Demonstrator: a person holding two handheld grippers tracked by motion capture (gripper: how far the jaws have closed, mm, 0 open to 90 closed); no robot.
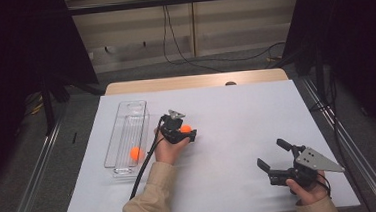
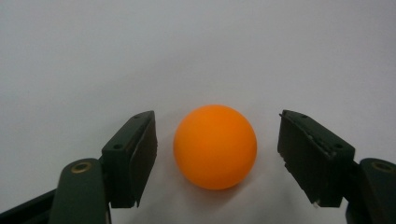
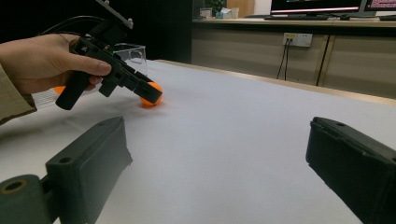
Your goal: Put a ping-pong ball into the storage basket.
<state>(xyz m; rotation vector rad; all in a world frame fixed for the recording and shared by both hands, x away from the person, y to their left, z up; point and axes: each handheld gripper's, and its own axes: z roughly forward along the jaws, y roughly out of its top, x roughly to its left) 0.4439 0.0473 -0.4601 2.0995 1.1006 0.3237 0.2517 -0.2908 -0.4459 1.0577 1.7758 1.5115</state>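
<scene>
The left gripper (image 2: 215,154) view shows its fingers apart around, not touching, the orange ball (image 2: 215,146).

Your left gripper (image 1: 187,132) points down and away from you at mid-table, jaws part-way apart and touching nothing; your left hand (image 1: 168,148) grips its body. Your right gripper (image 1: 272,152) rests low near you, jaws wide apart
</scene>
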